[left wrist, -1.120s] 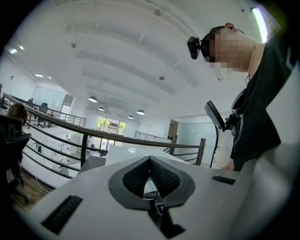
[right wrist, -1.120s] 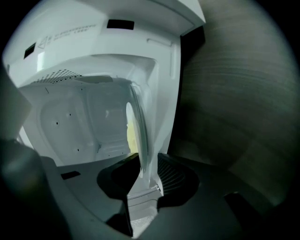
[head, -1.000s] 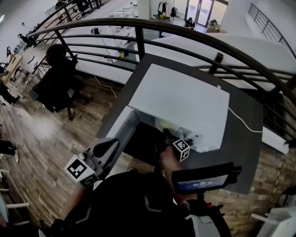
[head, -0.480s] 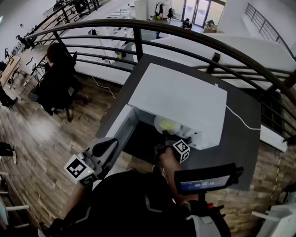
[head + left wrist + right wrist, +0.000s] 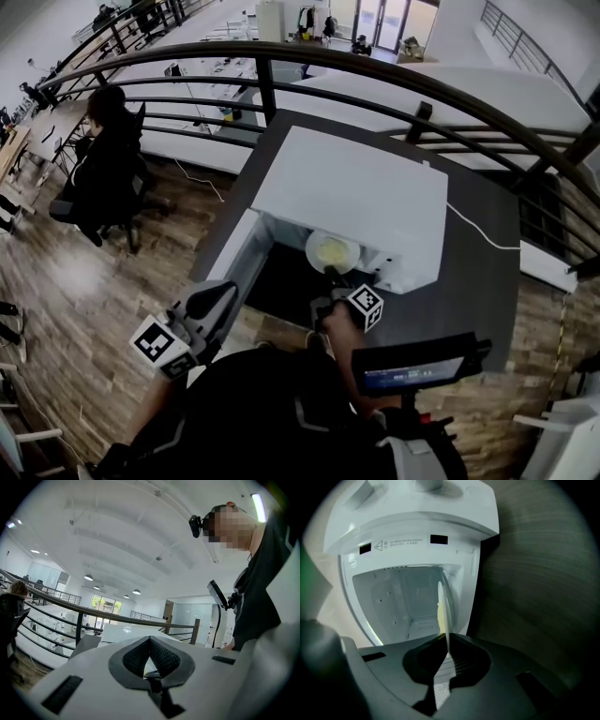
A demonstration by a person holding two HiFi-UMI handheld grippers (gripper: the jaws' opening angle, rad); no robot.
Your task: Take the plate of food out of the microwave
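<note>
Step in hand, as I read it: drawing the plate (image 5: pixel 313 249) out. It sits partway out of the microwave (image 5: pixel 356 187) mouth, mid-frame in the head view, w/ the food (image 5: pixel 336 253) a pale yellow mound on it. R gripper (image 5: pixel 446 645) has its jaws closed on the near rim. In its own view the plate shows edge-on, a thin white line rising from between the pads. L gripper (image 5: pixel 149 640), lower left of the head view, is empty w/ jaws together, just beside the open door (image 5: pixel 236 253); contact can't be told.

To do it well: pull straight back & keep the plate level — a one-side rim pinch lets the far edge sag, so food could slide. Go slow past the cavity lip, no scraping. The L gripper could steady the plate from below.

Materials: plate looks hard, glazed, round & thin-rimmed — prob. slick in the pads. Microwave is a white, smooth, boxy shell; cavity walls pale w/ small holes. Tabletop (image 5: pixel 469 272) is dark, matte, faintly grained — a flat spot to set down on, lower right.
</note>
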